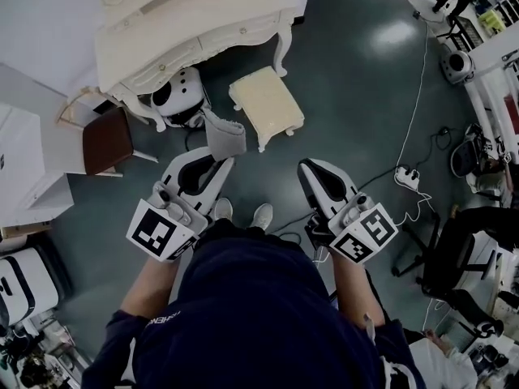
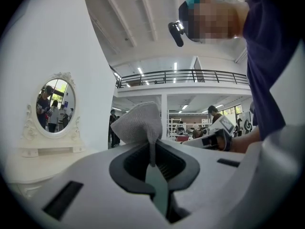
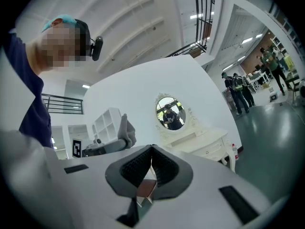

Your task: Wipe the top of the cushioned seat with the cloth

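The cushioned seat (image 1: 266,102), a cream stool, stands on the dark floor (image 1: 357,79) just in front of the white dressing desk (image 1: 186,23). Its top is bare, and its long axis runs from far to near, slanting a little right. The grey cloth (image 1: 225,138) hangs off the seat's near-left corner, apparently not touching the cushion, though how high above it cannot be told. The left hand-held gripper (image 1: 217,159) has the cloth clamped: in the left gripper view, the jaws are closed on a fold of the cloth (image 2: 139,122), which stands up above the left hand-held gripper (image 2: 152,149). The right hand-held gripper (image 1: 309,167) waits near and to the right of the seat, jaws pressed together with nothing between them, as the right gripper view confirms (image 3: 151,152).

Wiping looks not yet begun. The seat lies ahead and slightly right of the cloth — the left side is clearly the nearer — so the coming move is likely a short reach far and right, down onto the cushion, then strokes along its length. An oval mirror (image 2: 56,101) sits at the far left.
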Motion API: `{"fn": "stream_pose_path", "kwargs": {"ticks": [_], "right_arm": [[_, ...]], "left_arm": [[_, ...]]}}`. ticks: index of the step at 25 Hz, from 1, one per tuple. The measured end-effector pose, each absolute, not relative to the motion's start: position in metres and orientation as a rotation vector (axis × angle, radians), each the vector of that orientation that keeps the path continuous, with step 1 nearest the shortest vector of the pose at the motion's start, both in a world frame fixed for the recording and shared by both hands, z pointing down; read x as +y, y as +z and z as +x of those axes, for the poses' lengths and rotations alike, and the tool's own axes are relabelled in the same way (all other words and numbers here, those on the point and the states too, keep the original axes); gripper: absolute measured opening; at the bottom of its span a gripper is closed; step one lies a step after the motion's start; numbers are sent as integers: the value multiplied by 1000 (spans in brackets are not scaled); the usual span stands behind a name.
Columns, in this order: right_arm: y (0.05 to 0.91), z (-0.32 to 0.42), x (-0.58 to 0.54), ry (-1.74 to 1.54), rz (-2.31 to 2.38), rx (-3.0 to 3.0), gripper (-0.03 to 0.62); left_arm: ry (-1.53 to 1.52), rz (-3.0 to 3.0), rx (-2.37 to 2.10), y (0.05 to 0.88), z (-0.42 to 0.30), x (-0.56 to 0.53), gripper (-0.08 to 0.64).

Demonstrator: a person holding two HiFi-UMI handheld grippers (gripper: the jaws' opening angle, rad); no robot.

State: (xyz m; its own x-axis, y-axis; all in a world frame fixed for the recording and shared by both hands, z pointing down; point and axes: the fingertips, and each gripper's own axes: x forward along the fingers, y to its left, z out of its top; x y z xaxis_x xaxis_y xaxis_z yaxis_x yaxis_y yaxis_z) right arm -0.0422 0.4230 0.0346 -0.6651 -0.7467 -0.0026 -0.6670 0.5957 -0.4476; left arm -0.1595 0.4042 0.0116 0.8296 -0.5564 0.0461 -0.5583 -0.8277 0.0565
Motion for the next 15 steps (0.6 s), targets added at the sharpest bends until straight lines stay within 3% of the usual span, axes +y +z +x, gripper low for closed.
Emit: {"fn": "stream_pose_path", "kwargs": {"ticks": [15], "right_arm": [[36, -9, 412, -607, -1207, 2632, 25]], "left_arm": [[30, 2942, -891, 17, -134, 385, 28]]}}
